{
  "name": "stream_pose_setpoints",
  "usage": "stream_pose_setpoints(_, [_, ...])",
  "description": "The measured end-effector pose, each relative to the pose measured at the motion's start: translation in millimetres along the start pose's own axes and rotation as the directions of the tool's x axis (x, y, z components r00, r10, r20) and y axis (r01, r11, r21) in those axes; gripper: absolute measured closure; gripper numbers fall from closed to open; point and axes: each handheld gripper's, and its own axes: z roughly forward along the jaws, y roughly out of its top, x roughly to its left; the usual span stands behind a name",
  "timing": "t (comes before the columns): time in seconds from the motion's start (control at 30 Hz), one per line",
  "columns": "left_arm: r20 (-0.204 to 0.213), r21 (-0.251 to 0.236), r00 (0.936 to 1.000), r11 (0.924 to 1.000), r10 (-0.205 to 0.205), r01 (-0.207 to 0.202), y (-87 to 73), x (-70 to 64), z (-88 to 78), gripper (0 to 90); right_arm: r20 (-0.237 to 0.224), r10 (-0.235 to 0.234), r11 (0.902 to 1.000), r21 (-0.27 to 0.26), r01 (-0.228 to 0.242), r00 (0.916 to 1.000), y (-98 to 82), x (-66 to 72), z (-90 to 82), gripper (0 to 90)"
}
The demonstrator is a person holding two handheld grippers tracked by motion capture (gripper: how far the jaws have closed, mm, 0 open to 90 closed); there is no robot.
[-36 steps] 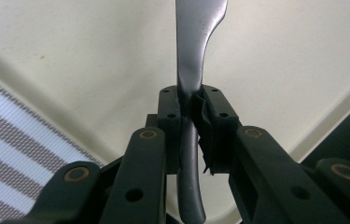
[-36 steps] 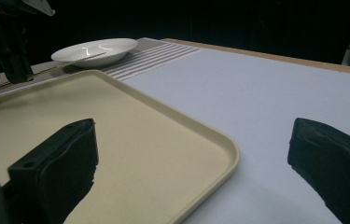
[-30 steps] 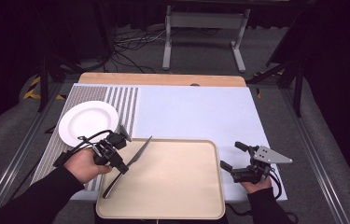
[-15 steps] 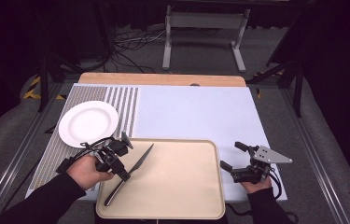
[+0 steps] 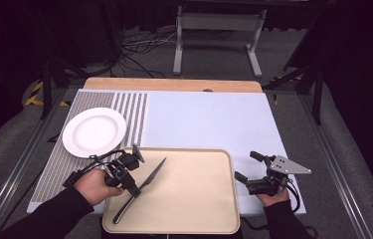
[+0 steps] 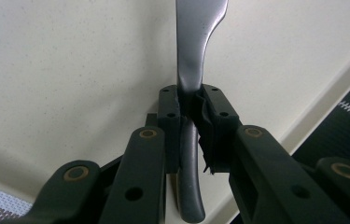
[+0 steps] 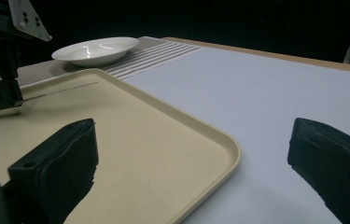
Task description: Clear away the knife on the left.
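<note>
**Dark steel knife pinched over the beige tray**

High view: your left gripper (image 5: 135, 185) is clamped on the knife (image 5: 141, 194) near the join of handle and blade, at about 9 o'clock on the tray (image 5: 194, 199). The blade points toward 1 o'clock and the handle trails toward 7 o'clock. Gripping it mid-length probably keeps it balanced, so neither end droops. The white plate (image 5: 94, 131) sits at 11 o'clock from the tray, on the striped mat (image 5: 129, 117) that covers the counter's (image 5: 209, 117) left part. Your right gripper (image 5: 246, 167) rests at 3 o'clock just off the tray's edge, jaws spread and empty, likely parked clear of the work.

Left gripper view: the jaws close on the knife (image 6: 192, 70) from both sides, blade running to 12 o'clock over the tray (image 6: 70, 70). Whether the blade touches the tray you cannot tell.

Right gripper view: your own jaws stand wide apart with nothing between them. At 10 o'clock the left gripper (image 7: 4, 100) holds the knife low over the tray (image 7: 163, 135), with the plate (image 7: 95, 50) beyond.
</note>
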Motion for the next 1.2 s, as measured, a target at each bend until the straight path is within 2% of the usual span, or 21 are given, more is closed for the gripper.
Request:
stream_pose_setpoints(0.37, [0.016,0.008,0.9998,0.9999,0.014,-0.014,3.8,1.2,11.1,79.6,0.001,0.003,1.0000,0.000,-0.003,1.0000,-0.1,-0.3,-0.4,2.5])
stream_pose_setpoints(0.63, [0.031,0.026,0.9995,0.9996,0.010,-0.011,3.6,2.4,11.1,77.9,-0.003,0.003,1.0000,0.001,-0.003,1.0000,-0.2,-0.6,-0.1,2.5])
stream_pose_setpoints(0.7, [0.036,0.015,0.9991,0.9996,0.022,-0.023,4.1,1.8,7.9,70.6,-0.002,0.005,1.0000,-0.002,-0.005,1.0000,-0.1,-0.3,-0.5,2.5])
stream_pose_setpoints(0.77, [0.029,-0.008,0.9973,0.9978,0.067,-0.067,4.4,-1.6,2.8,61.0,-0.002,0.003,1.0000,0.000,-0.003,1.0000,0.0,-0.2,-0.6,2.5])
stream_pose_setpoints(0.83, [0.019,-0.046,0.9950,0.9943,0.098,-0.097,5.6,-4.9,-4.5,56.4,-0.003,0.003,1.0000,-0.001,-0.003,1.0000,-0.1,-0.3,-0.1,2.5])
stream_pose_setpoints(0.9, [0.013,-0.087,0.9921,0.9886,0.124,-0.123,7.0,-7.5,-10.6,50.3,-0.002,0.004,1.0000,0.001,-0.004,1.0000,-0.1,-0.2,0.2,2.5])
stream_pose_setpoints(1.0, [-0.015,-0.161,0.9835,0.9703,0.180,-0.180,9.2,-12.9,-16.1,39.9,-0.002,0.002,1.0000,0.001,-0.002,1.0000,-0.1,-0.1,0.1,2.6])
stream_pose_setpoints(1.03, [-0.015,-0.161,0.9835,0.9703,0.180,-0.180,9.2,-12.9,-16.1,36.7,-0.002,0.002,1.0000,0.001,-0.002,1.0000,-0.1,0.0,0.1,2.6])
stream_pose_setpoints(1.07, [-0.045,-0.204,0.9699,0.9482,0.239,-0.243,10.0,-17.3,-17.2,33.7,-0.002,0.001,1.0000,0.001,-0.001,1.0000,-0.1,-0.1,0.0,2.6])
stream_pose_setpoints(1.1, [-0.069,-0.227,0.9604,0.9331,0.270,-0.279,10.6,-20.1,-16.5,31.8,-0.002,0.001,1.0000,0.002,-0.001,1.0000,-0.2,-0.1,0.0,2.6])
stream_pose_setpoints(1.13, [-0.097,-0.235,0.9511,0.9218,0.293,-0.308,11.9,-23.7,-15.6,30.7,-0.002,0.001,1.0000,0.001,-0.001,1.0000,-0.2,0.0,0.0,2.6])
stream_pose_setpoints(1.17, [-0.101,-0.242,0.9451,0.9138,0.311,-0.326,13.2,-25.9,-14.1,30.9,-0.003,-0.001,1.0000,0.000,0.001,1.0000,-0.2,-0.2,0.0,2.6])
stream_pose_setpoints(1.2, [-0.118,-0.239,0.9335,0.9027,0.339,-0.358,15.0,-27.7,-12.7,31.4,-0.003,0.000,1.0000,0.001,0.000,1.0000,-0.2,-0.1,0.0,2.6])
